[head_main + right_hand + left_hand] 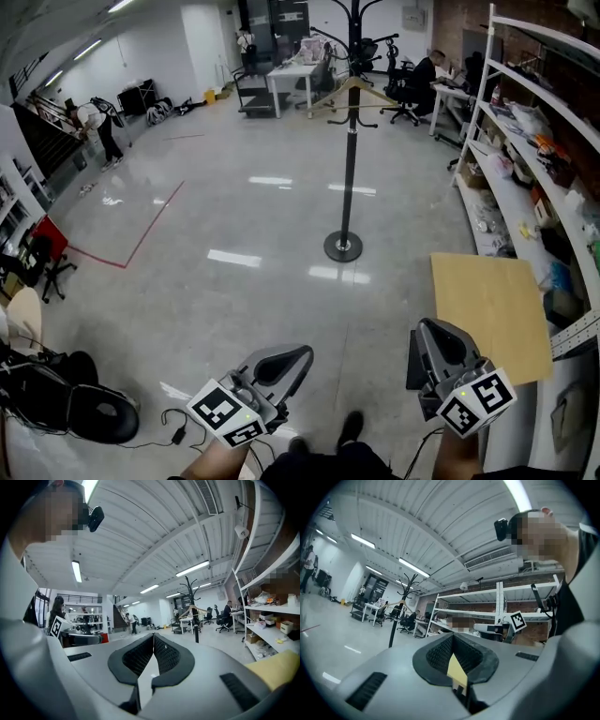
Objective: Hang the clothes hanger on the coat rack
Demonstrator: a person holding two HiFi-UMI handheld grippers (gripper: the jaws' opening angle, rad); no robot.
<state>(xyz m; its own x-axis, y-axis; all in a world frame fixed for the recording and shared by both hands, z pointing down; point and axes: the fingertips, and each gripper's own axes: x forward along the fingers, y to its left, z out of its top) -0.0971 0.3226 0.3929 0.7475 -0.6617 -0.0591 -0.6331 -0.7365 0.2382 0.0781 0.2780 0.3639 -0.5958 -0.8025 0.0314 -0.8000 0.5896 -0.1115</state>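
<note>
A black coat rack (350,141) stands on a round base on the shiny floor ahead. A wooden clothes hanger (354,92) hangs from one of its upper arms. Low in the head view, my left gripper (306,352) and right gripper (424,328) both point level toward the rack, well short of it. Both are shut with nothing between the jaws. In the left gripper view the shut jaws (453,638) face the distant rack (404,603). The right gripper view has its shut jaws (153,638) below the rack (194,616) and the hanger (192,609).
Metal shelving (534,141) full of goods lines the right side, with a light wooden board (492,309) beside it. Desks, office chairs and seated people are at the back. A black bag (89,411) and cables lie at lower left. My shoe (349,429) shows between the grippers.
</note>
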